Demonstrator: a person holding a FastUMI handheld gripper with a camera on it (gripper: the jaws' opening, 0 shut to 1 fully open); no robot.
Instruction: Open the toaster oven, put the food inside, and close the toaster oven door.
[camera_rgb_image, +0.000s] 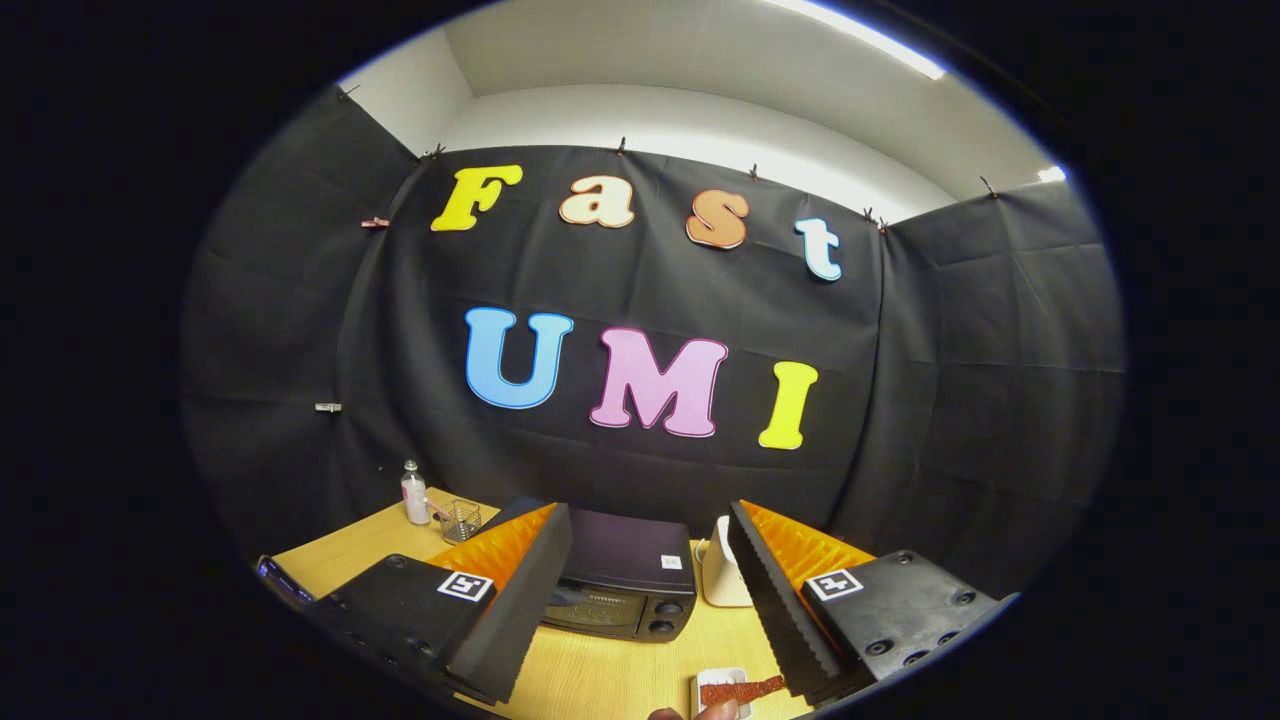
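A black toaster oven (625, 585) stands on the wooden table (590, 675), beyond my fingers and between them, its door shut and two knobs at its right side. My gripper (650, 590) is open, raised above the table, with nothing between its fingers. Close in, just ahead of the right finger (775, 600), a small white plate (712, 685) holds a reddish-brown strip of food (742, 689). A person's fingertips (700, 712) touch the plate's near side.
A white mug-like object (722, 575) stands right of the oven. At the table's back left are a small clear bottle (414, 495) and a wire-mesh holder (460, 520). A dark device (280, 580) lies at the table's left edge.
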